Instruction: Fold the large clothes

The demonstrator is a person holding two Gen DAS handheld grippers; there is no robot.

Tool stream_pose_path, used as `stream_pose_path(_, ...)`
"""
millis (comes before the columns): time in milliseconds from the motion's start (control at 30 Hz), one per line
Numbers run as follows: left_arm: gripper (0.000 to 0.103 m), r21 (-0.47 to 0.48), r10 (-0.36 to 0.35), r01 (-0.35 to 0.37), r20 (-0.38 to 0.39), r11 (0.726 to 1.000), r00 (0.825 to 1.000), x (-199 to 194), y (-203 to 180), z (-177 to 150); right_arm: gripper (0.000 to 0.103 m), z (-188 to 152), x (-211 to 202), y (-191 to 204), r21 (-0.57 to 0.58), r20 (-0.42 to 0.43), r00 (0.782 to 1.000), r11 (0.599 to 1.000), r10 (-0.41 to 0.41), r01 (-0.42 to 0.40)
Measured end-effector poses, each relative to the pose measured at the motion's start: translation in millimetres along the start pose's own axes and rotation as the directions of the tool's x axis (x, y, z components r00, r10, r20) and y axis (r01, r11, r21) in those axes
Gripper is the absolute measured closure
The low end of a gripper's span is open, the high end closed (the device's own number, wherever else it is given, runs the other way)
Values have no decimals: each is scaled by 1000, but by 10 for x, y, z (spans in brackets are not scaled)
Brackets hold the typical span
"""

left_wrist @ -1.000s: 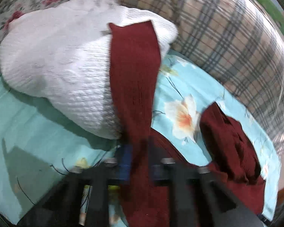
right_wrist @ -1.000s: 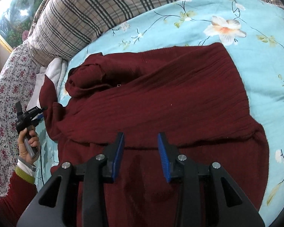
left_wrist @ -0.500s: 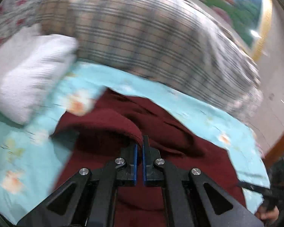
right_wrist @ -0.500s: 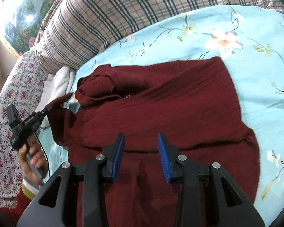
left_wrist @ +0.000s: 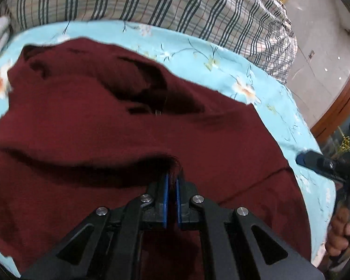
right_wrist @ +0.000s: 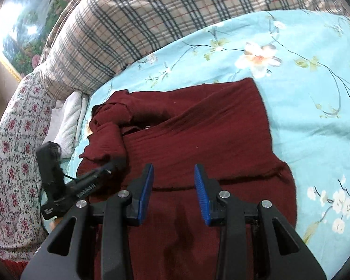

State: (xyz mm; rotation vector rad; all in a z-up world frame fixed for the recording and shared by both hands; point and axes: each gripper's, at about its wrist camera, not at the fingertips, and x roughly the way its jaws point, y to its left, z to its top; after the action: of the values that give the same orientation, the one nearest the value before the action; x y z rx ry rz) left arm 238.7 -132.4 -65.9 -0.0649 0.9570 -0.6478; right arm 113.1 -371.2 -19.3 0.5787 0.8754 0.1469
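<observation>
**Maroon sweater being pinched on the floral bedspread**

The maroon sweater (right_wrist: 198, 144) is lying spread across the light blue floral bedspread (right_wrist: 303, 88), its ribbed knit creased, the collar end bunching into a dark rumpled heap toward the plaid pillow (right_wrist: 151, 18). The left gripper (left_wrist: 172, 182) is pinching a sleeve fold, its blue pads nearly meeting with maroon cloth showing between them. The right gripper (right_wrist: 173, 186) is hovering over the sweater's near part, jaws wide apart, gripping nothing. A white knit garment (right_wrist: 70, 121) is lying beside the collar end.
</observation>
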Motion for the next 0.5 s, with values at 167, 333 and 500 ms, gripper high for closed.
stream_pose_path(167,87,-25,35,-34,48,999,998,-502,230,-245,59,66,278,373,-108,-41,998,993,44,-48)
stream_pose_path(333,84,-180,251,-231,100,956,963,-997,744,-561,51,52,691,984,-305,-108,992,947,69,-99)
stream_pose_path(500,84,-265,323,-297,59,917,945,-1134,1178,-785,44,-94,1086,1669,-579,-123,992,810,19,-88)
